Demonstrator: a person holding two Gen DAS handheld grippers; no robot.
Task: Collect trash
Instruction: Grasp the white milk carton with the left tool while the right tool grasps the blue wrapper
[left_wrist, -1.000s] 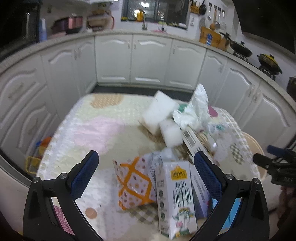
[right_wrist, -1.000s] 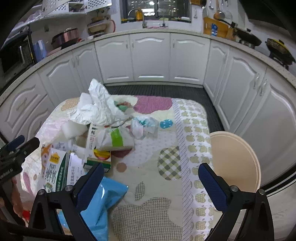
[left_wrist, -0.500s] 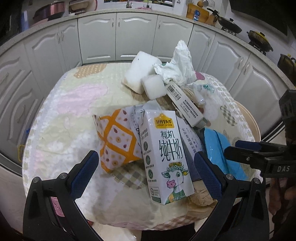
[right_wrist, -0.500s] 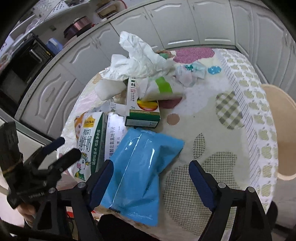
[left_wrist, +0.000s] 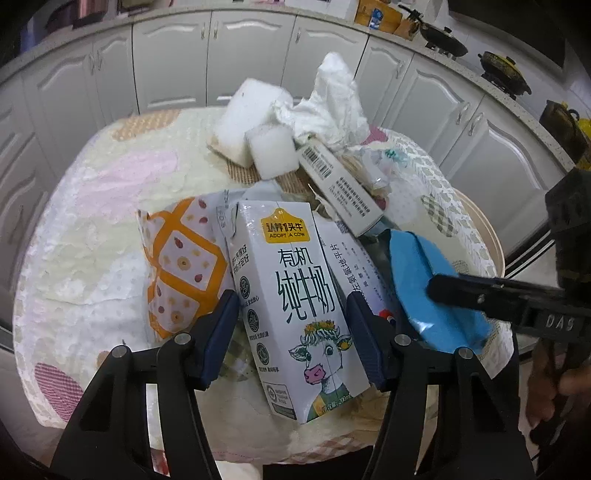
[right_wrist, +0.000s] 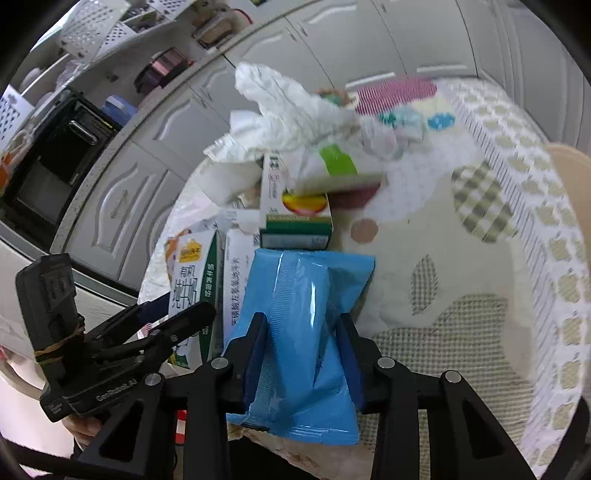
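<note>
Patchwork tablecloth (left_wrist: 110, 229), white cabinets (left_wrist: 251, 59); left gripper (left_wrist: 291, 325) closing on milk carton (left_wrist: 295, 302), right gripper (right_wrist: 303, 350) on blue pouch (right_wrist: 299, 325).

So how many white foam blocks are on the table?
2. The large foam block lies at the far side of the pile; the small foam block leans against its front. Crumpled paper beside them could hide more.
</note>
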